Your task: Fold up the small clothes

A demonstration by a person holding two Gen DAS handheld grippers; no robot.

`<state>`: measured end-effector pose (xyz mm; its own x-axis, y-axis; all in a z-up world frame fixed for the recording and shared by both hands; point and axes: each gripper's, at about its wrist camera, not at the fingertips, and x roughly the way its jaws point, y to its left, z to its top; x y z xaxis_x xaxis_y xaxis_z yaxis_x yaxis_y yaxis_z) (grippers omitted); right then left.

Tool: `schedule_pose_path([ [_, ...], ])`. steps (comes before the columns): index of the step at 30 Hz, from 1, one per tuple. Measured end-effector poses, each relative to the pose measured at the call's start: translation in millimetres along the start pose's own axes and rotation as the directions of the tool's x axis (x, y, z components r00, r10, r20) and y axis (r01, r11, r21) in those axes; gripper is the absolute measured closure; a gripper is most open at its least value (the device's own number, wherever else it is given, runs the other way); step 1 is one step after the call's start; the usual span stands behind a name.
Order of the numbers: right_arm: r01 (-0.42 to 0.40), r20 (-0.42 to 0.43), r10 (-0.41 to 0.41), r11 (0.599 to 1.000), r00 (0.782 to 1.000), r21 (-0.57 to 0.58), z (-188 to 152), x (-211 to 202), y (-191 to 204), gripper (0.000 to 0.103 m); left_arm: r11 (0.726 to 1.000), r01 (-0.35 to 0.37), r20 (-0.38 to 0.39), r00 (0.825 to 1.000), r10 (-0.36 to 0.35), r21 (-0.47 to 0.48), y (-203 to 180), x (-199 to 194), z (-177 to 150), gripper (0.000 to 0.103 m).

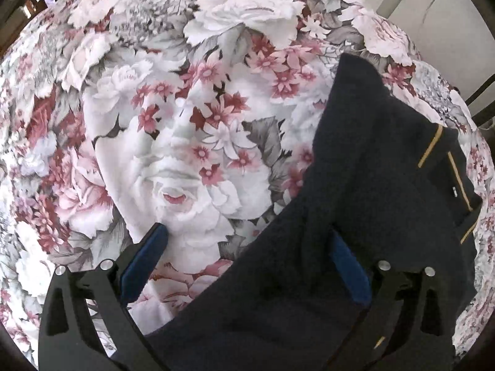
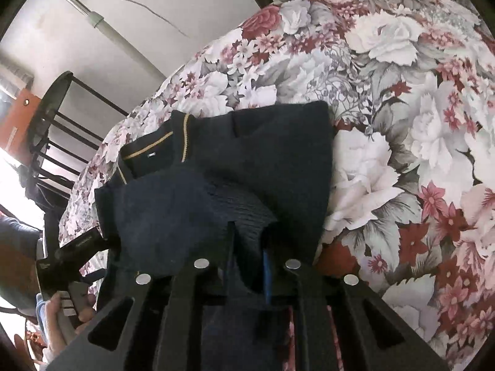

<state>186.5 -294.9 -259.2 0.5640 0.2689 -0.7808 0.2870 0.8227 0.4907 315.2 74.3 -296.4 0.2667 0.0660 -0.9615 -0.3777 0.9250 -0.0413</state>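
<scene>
Navy knit garment (image 1: 371, 185) with tan piping at the collar lies on my floral bedsheet (image 1: 191, 99), bunched and partly folded over itself. From my left wrist view it fills the 3 to 6 o'clock part of the picture; the collar with its small white tag sits near 3 o'clock. My left gripper (image 1: 247, 241) stands wide, blue pads well apart: the one at 7 o'clock is over bare sheet, the one at 5 o'clock is on or just over the dark fabric, and the garment's edge runs between them with nothing pinched. From my right wrist view the garment sits at centre, collar toward 10 o'clock, a ribbed hem fold running down to 6 o'clock. My right gripper (image 2: 249, 247) is narrow, its fingers (image 2: 266, 273) pinched on that ribbed fold, cloth bunched between them. At 8 o'clock in that view I see the other handle in a hand (image 2: 65, 315). Dark metal bed frame (image 2: 58, 130) at 9 o'clock, beyond the sheet's edge.
</scene>
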Motion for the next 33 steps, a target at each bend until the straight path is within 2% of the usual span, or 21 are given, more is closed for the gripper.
schedule_pose_path([
  [1, 0.005, -0.012, -0.005, 1.0, 1.0, 0.0, 0.6, 0.1, 1.6, 0.084, 1.0, -0.006, 0.014, 1.0, 0.006, 0.003, -1.5, -3.2, 2.0, 0.004],
  [3, 0.047, 0.006, -0.048, 0.999, 0.999, 0.003, 4.4, -15.1, 7.2, 0.07, 1.0, -0.026, 0.068, 0.997, 0.026, -0.009, -1.3, -14.3, 8.6, 0.004],
  [5, 0.108, 0.157, -0.107, 0.994, 0.982, 0.004, 5.0, -45.6, 14.7, 0.068, 0.999, -0.036, 0.092, 0.995, 0.038, -0.029, 3.2, -19.4, 14.5, 0.004],
  [7, 0.102, 0.203, -0.096, 0.995, 0.974, -0.019, 4.7, -57.9, 18.3, 0.07, 0.998, -0.016, 0.079, 0.997, 0.021, -0.063, 8.1, -17.9, 17.9, 0.004],
  [9, 0.07, 0.167, -0.056, 0.994, 0.984, -0.082, 8.3, -46.3, 33.2, 0.074, 0.997, -0.008, 0.093, 0.996, 0.015, -0.076, 10.0, -21.2, 18.9, 0.004],
  [10, 0.065, 0.157, -0.049, 0.993, 0.986, -0.095, 9.0, -41.1, 35.7, 0.079, 0.997, -0.008, 0.112, 0.994, 0.017, -0.075, 11.7, -25.9, 18.7, 0.004],
  [13, 0.065, 0.087, -0.057, 0.993, 0.995, -0.098, 9.3, -5.9, 40.1, 0.083, 0.998, -0.003, 0.167, 0.986, 0.012, -0.055, 16.0, -37.6, 18.9, 0.004],
  [14, 0.09, 0.012, -0.09, 0.992, 0.996, -0.084, 8.0, 16.3, 33.6, 0.086, 0.999, -0.023, 0.15, 0.988, 0.029, -0.04, 14.3, -34.6, 20.4, 0.004],
  [15, 0.105, -0.01, -0.106, 0.992, 0.994, -0.071, 6.3, 26.8, 31.2, 0.091, 0.998, -0.058, 0.088, 0.994, 0.058, -0.005, 8.7, -18.9, 20.3, 0.004],
  [17, 0.102, 0.005, -0.102, 0.993, 0.995, -0.057, 5.7, 27.7, 28.0, 0.093, 0.999, -0.04, -0.023, 0.999, 0.041, 0.037, 1.0, 9.5, 17.9, 0.004],
  [20, 0.092, 0.066, -0.087, 0.992, 0.994, -0.08, 2.1, -1.8, 45.7, 0.088, 0.999, -0.043, 0.003, 0.999, 0.043, 0.02, 0.4, 1.1, 21.0, 0.004],
  [21, 0.081, 0.077, -0.073, 0.992, 0.994, -0.096, -2.6, -8.7, 51.4, 0.088, 1.0, -0.015, 0.039, 0.999, 0.015, 0.004, 2.2, -10.3, 24.9, 0.005],
  [23, 0.08, 0.067, -0.073, 0.989, 0.995, -0.121, -13.4, -10.3, 58.3, 0.079, 1.0, 0.018, 0.114, 0.993, -0.017, -0.012, 5.3, -29.0, 29.7, 0.005],
  [24, 0.105, 0.022, -0.103, 0.984, 0.994, -0.145, -22.3, -0.3, 58.6, 0.073, 1.0, 0.0, 0.126, 0.992, 0.0, 0.002, 4.4, -32.0, 31.3, 0.005],
  [25, 0.129, -0.017, -0.134, 0.979, 0.991, -0.155, -27.9, 10.9, 55.8, 0.073, 0.998, -0.051, 0.103, 0.994, 0.047, 0.036, 0.0, -24.7, 31.6, 0.005],
  [26, 0.131, -0.041, -0.139, 0.98, 0.989, -0.152, -31.5, 20.7, 49.5, 0.073, 0.992, -0.092, 0.043, 0.995, 0.089, 0.083, -6.5, -7.9, 29.5, 0.004],
  [27, 0.122, -0.045, -0.13, 0.983, 0.991, -0.14, -32.1, 22.2, 45.1, 0.074, 0.989, -0.087, -0.018, 0.996, 0.09, 0.121, -9.4, 8.3, 24.2, 0.004],
  [28, 0.119, -0.059, -0.127, 0.984, 0.99, -0.13, -29.0, 21.7, 44.3, 0.074, 0.988, -0.073, -0.04, 0.996, 0.079, 0.136, -9.7, 19.1, 19.4, 0.004],
  [29, 0.119, -0.071, -0.129, 0.984, 0.989, -0.129, -27.2, 20.2, 45.3, 0.074, 0.99, -0.065, -0.011, 0.998, 0.066, 0.126, -7.1, 14.9, 17.9, 0.004],
  [31, 0.108, -0.093, -0.119, 0.987, 0.989, -0.117, -23.8, 6.8, 46.7, 0.072, 0.992, -0.039, -0.043, 0.998, 0.044, 0.124, 0.4, 6.2, 12.5, 0.004],
  [33, 0.092, -0.076, -0.099, 0.992, 0.992, -0.083, -27.8, -19.0, 40.2, 0.067, 0.993, 0.038, -0.067, 0.997, -0.031, 0.108, 17.9, -4.7, 7.6, 0.005],
])
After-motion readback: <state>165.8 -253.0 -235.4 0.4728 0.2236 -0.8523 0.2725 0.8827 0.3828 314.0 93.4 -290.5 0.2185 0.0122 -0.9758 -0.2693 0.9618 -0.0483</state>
